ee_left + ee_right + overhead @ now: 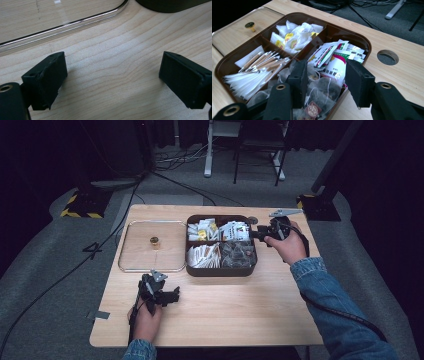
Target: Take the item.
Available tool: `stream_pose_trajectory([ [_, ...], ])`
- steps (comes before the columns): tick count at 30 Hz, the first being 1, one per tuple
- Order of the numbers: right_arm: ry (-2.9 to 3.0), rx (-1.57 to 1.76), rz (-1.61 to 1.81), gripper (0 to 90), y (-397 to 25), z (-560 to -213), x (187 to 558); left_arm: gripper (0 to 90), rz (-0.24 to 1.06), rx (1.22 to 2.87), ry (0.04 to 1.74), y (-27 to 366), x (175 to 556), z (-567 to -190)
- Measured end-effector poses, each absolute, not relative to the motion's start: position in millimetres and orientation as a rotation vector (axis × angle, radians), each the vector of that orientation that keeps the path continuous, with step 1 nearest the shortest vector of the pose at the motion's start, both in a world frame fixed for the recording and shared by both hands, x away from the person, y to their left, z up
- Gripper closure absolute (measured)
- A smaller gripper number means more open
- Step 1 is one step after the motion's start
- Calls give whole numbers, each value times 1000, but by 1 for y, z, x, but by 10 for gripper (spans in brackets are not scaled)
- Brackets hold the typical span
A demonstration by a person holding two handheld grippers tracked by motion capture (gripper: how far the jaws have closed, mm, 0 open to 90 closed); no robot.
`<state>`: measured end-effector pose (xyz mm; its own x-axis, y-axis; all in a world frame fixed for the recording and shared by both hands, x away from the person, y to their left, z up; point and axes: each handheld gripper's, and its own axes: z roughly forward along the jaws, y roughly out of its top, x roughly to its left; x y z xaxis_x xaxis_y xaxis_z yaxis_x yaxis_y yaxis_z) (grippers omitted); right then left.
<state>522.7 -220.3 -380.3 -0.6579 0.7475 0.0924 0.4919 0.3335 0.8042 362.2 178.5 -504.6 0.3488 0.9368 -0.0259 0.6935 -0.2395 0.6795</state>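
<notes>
- Right gripper (255, 234): jaws apart, nothing clamped, hanging over the 3 o'clock edge of the brown sachet box (220, 271).
- Clear mesh tea bags (322, 92) sit between its jaws, in the compartment nearest it.
- Left gripper (176, 295): jaws wide apart, empty, low over bare table (225, 315).
- Clear lid (131, 255) lies at the box's 9 o'clock.

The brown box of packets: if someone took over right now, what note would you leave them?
Left gripper: open, empty, low over bare table near the clear lid.
Right gripper: open, poised over the brown box, at the compartment of mesh tea bags; nothing held.
Done: lid is off, lying flat left of the box.
Left: probably pick a bag; nothing grasped yet.
</notes>
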Motion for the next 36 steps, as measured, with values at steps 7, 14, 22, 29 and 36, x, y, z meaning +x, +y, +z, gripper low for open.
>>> stream_pose_trajectory([
  [7,2293,1157,1233,553,-215,-383,538,83,529,2016,1415,179,362,-505],
  [14,2295,1168,1207,561,-205,-391,550,83,525,2015,1417,178,362,-505],
  [22,2343,1189,1145,564,-184,-411,565,83,525,2014,1421,178,362,-505],
  [29,2382,1181,1092,564,-164,-423,572,83,525,2013,1422,178,362,-505],
  [36,2366,1229,1057,580,-153,-434,580,83,525,2013,1422,178,362,-505],
])
